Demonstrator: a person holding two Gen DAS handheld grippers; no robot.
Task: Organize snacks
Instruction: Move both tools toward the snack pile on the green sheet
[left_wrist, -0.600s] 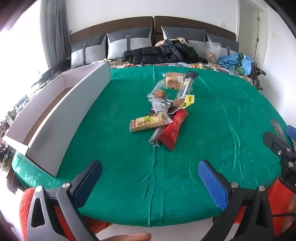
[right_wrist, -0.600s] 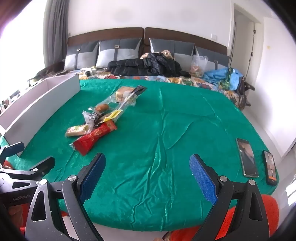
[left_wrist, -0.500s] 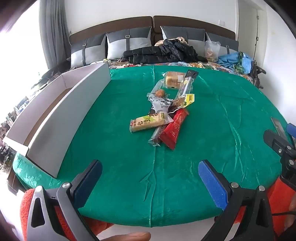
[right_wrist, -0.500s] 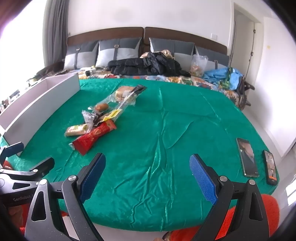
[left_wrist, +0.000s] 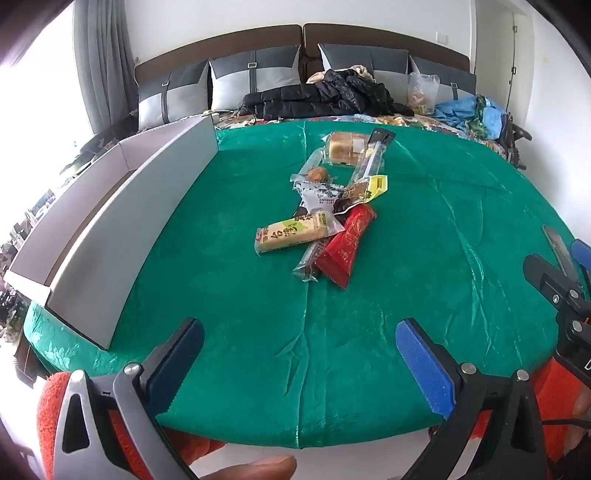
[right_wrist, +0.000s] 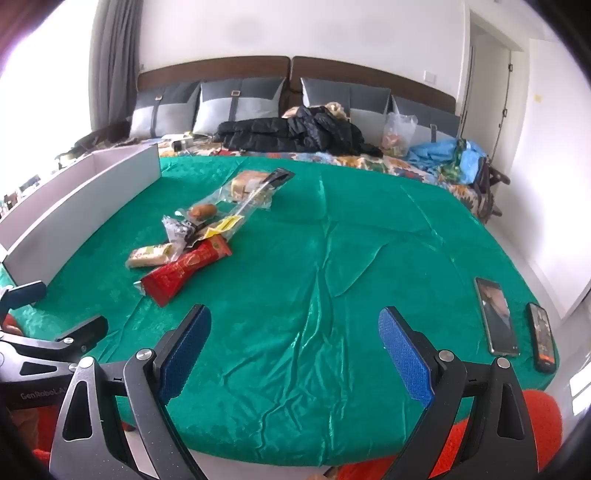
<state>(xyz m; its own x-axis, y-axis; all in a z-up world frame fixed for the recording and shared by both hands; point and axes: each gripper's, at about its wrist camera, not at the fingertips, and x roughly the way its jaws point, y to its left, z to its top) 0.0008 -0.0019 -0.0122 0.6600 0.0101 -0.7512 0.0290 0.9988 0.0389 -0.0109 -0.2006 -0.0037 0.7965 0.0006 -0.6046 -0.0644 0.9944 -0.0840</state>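
Both grippers are hanging over the near edge of the bed, whose green cloth (left_wrist: 229, 302) is covering most of it. The left gripper (left_wrist: 299, 363) is standing wide open with nothing between its blue pads, and the right gripper (right_wrist: 293, 349) is likewise gaping wide and empty.

The snacks (left_wrist: 325, 210) are lying in a loose overlapping pile near the middle of the cloth, well apart from both grippers. A red packet (left_wrist: 347, 245) is partly covering a darker wrapper beneath it, and a yellow-green bar (left_wrist: 291, 232) is resting against them; the print on the wrappers is too small to read. Further back a clear bag seems to be holding a bread roll (left_wrist: 341, 149).

A long white box (left_wrist: 122, 229) is running along the left edge of the bed, its near end cut off by the frame. Two phones (right_wrist: 496, 319) are lying at the right edge. Beyond the cloth, a black jacket (left_wrist: 325, 96) is sprawling before grey pillows and a brown headboard, with a grey curtain at the far left corner.
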